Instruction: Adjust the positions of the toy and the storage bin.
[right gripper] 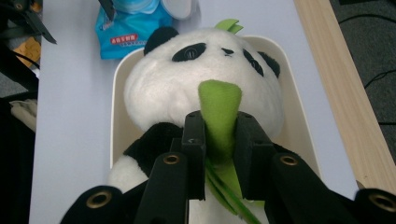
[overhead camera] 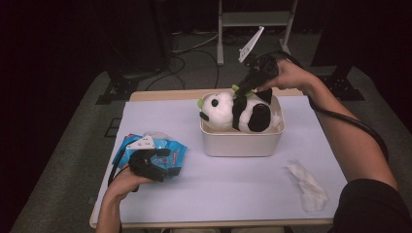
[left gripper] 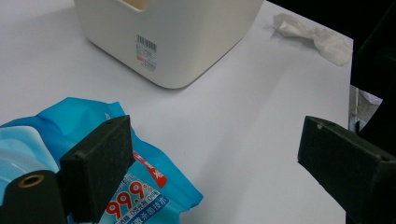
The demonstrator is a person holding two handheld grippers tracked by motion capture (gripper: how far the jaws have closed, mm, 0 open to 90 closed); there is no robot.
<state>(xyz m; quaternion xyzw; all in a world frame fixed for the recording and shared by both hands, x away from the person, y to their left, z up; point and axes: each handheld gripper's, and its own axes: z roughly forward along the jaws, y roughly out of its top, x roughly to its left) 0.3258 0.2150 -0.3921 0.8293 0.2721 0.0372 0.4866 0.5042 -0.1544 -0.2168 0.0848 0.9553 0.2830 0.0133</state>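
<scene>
- Right claw [overhead camera: 241, 92]: seen in the upper centre of the high view, angled down over the bin. In the right gripper view its two black pads are closed on the green felt leaf [right gripper: 219, 112] sewn to the plush panda [overhead camera: 238, 110]; the leaf stands up between the pads and both pads press on it.
- Plush panda: lies on its side inside the cream bin [overhead camera: 241, 141], centre of the high view, head toward the left of the frame, dark limbs toward the right. A second green piece shows at the head's left edge.
- Cream bin: stands on the pale sheet covering the desk [overhead camera: 223, 184], near the far edge. A barcode label shows on its side wall in the left gripper view.
- Left claw [overhead camera: 163, 162]: lower left of the high view, held in the left hand [overhead camera: 124, 182]. Jaws stand wide apart with nothing between them; one pad hangs over the blue wipes packet [left gripper: 140, 186]; contact cannot be confirmed.
- Blue wipes packet: lies flat on the desk, left of the bin and apart from it.
- Crumpled white tissue [overhead camera: 307, 187]: lies on the desk in the lower right of the high view, well apart from the bin.
</scene>
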